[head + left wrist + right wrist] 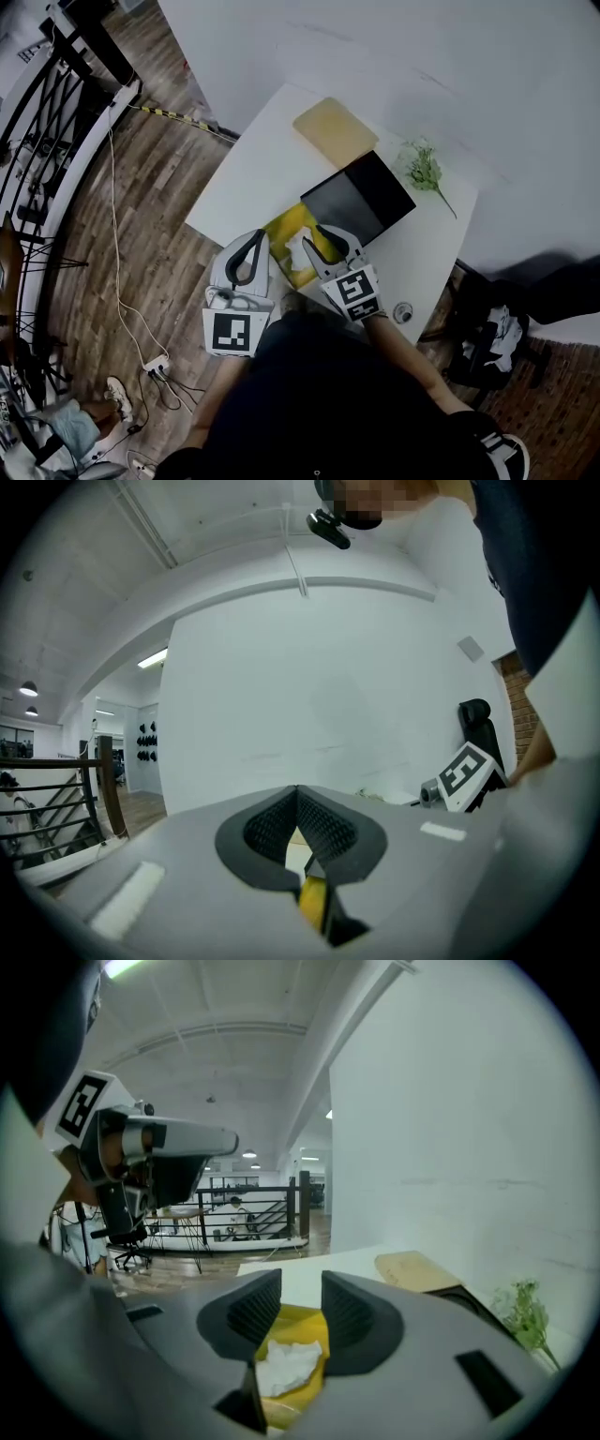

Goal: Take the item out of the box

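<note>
A yellow box lies open on the white table, its black lid folded back behind it. Inside it sits a crumpled white item. My right gripper hovers over the box's right part, open, and its pads touch nothing. In the right gripper view the white item and yellow box show below the right gripper. My left gripper is beside the box's left edge, shut and empty. A sliver of yellow box shows behind the left gripper.
A tan flat board lies at the table's far side, with a green sprig at the far right. A small round thing rests near the right front edge. A cable and power strip lie on the wooden floor. A black chair stands right.
</note>
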Tool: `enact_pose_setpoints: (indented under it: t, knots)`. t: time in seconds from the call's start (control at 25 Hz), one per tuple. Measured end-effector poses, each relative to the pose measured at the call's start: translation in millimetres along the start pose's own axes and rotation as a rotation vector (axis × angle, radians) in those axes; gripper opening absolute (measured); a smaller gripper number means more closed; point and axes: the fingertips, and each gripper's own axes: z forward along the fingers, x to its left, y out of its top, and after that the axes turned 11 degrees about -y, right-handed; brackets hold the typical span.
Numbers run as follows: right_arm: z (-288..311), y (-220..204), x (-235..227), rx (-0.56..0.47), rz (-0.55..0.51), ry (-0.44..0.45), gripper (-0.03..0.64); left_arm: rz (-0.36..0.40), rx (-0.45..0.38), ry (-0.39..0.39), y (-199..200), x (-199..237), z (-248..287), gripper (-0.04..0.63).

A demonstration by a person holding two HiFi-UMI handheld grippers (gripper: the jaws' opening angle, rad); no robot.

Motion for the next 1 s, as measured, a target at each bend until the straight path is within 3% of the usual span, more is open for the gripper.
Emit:
enact_pose_setpoints:
  t: [0.52, 1.0]
  knots:
    - [22, -92, 25, 0.316, -0.060, 0.047, 0.132, -0.011, 0.022, -0.017, -14, 15, -3, 0.009]
    - [28, -139, 38, 0.586, -0.140, 0.074, 0.149, -0.024, 0.036, -0.013, -25, 28, -7, 0.009]
